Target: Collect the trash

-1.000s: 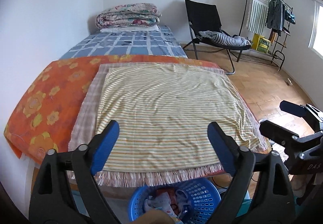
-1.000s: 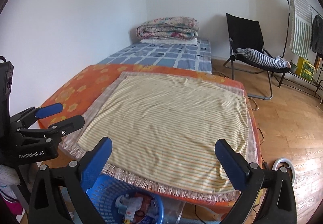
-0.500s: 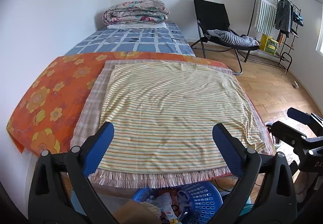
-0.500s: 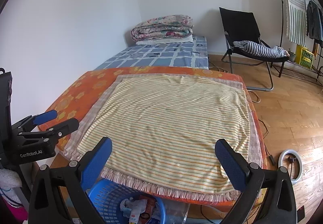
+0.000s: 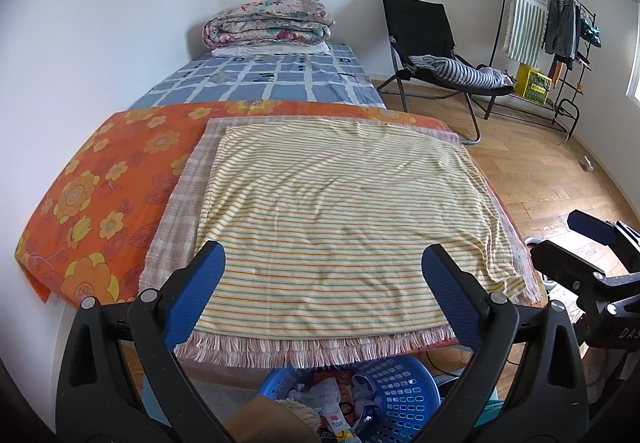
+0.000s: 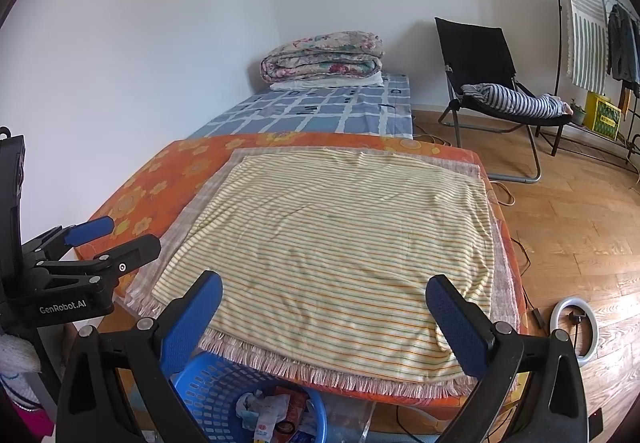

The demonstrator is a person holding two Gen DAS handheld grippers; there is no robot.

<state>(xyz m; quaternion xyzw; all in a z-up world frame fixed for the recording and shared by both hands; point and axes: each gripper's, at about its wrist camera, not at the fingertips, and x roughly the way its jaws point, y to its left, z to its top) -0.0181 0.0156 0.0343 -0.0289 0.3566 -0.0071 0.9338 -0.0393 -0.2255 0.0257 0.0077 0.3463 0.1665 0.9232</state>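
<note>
A blue plastic basket (image 5: pixel 404 395) with crumpled wrappers and paper trash (image 5: pixel 340 399) stands on the floor under the near edge of the table; it also shows in the right wrist view (image 6: pixel 208 395). My left gripper (image 5: pixel 324 263) is open and empty above the striped cloth (image 5: pixel 344 227). My right gripper (image 6: pixel 324 299) is open and empty above the same cloth (image 6: pixel 340 243). Each gripper shows at the edge of the other's view, the right one (image 5: pixel 592 243) and the left one (image 6: pixel 104 239). No trash lies on the cloth.
The cloth lies on an orange flowered cover (image 5: pixel 100 179). Behind it is a bed with a blue checked sheet (image 5: pixel 272 79) and folded quilt (image 5: pixel 268 23). A black chair (image 5: pixel 432 43), a clothes rack (image 5: pixel 552 23) and a ring light on the floor (image 6: pixel 576 327) stand right.
Both grippers have drawn back and risen a little, so more of the table's near edge and the basket shows. Both stay open and empty.
</note>
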